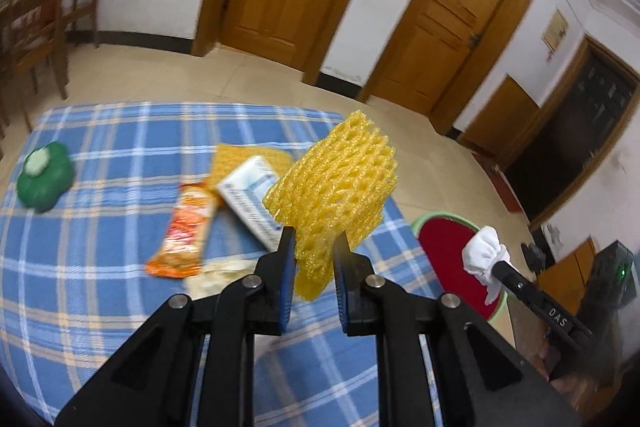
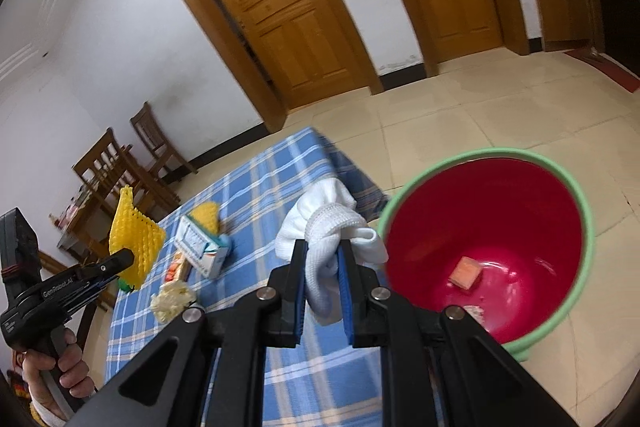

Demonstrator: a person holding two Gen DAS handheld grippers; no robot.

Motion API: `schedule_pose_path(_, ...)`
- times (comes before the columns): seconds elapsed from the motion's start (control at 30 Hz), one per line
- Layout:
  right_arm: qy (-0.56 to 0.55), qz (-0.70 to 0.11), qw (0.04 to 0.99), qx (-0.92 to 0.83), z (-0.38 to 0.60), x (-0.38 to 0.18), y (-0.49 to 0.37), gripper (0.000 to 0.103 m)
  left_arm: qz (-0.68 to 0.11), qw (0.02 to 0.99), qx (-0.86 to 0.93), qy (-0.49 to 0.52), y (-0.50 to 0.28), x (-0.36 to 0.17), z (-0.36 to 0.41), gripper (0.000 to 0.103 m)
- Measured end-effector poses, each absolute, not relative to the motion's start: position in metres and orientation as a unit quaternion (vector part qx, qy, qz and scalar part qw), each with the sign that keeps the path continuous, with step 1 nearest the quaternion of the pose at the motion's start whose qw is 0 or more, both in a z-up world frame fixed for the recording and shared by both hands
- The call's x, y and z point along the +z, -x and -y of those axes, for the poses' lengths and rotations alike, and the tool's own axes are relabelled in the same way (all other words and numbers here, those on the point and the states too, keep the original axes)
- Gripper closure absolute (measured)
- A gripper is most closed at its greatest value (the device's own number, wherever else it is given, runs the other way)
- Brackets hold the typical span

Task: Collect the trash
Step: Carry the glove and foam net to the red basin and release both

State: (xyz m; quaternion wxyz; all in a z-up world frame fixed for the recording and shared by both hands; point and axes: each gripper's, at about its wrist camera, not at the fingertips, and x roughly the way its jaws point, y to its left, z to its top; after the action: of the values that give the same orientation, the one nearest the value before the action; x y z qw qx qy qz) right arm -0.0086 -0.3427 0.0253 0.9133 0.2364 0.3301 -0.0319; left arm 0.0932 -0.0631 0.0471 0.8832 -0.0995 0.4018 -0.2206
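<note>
**A:** So where's the trash sitting?

**B:** A yellow foam net [image 1: 332, 183] is pinched between the pads of the left gripper [image 1: 313, 241] and is held up above the blue plaid tablecloth [image 1: 100, 287]. A white cloth bundle [image 2: 326, 231] is clamped in the right gripper [image 2: 323, 251], jaws pressed tight into it, just beside the red bucket with the green rim [image 2: 500, 227]. An orange block [image 2: 465, 272] is already lying at the bottom of that bucket.

**A:** Anything left on the table?

**B:** An orange snack wrapper [image 1: 186, 231], a white and blue box [image 1: 254, 201] resting on a second yellow net [image 1: 240, 157], a crumpled pale wad [image 2: 172, 301], and a green lidded thing [image 1: 44, 179] off to the far side.

**A:** Any writing that can be read?

**B:** "GenRobot.AI" is printed along the left gripper's body, seen from the right wrist view. "DAS" is seen on the right gripper's finger. The box print is too blurred.

**A:** Hand pose?

**B:** Both grippers are angled downward. The left handle is wrapped by a bare hand [image 2: 60, 371], fingers curled around the grip.
</note>
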Motion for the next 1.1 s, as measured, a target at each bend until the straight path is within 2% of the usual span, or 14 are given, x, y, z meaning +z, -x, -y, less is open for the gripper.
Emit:
schedule_pose_path(0.43,-0.262,-0.328,0.901,-0.112,0.403,0.011,0.029,0.086,-0.415,0.862,-0.293,-0.001,-0.091,0.046,0.175,0.086)
schedule_pose_path(1.0,-0.297,-0.338,0.876,-0.173,0.456,-0.022,0.047,0.083,-0.462,0.812,-0.341,-0.103,-0.082,-0.016,0.294,0.086)
schedule_pose_path(1.07,-0.300,-0.337,0.876,-0.173,0.459,-0.023,0.049,0.083,-0.463,0.811,-0.342,-0.107,-0.082,-0.017,0.297,0.083)
schedule_pose_path(1.1,-0.302,-0.336,0.875,-0.172,0.460,-0.024,0.050,0.082,-0.463,0.810,-0.343,-0.108,-0.081,-0.018,0.298,0.078)
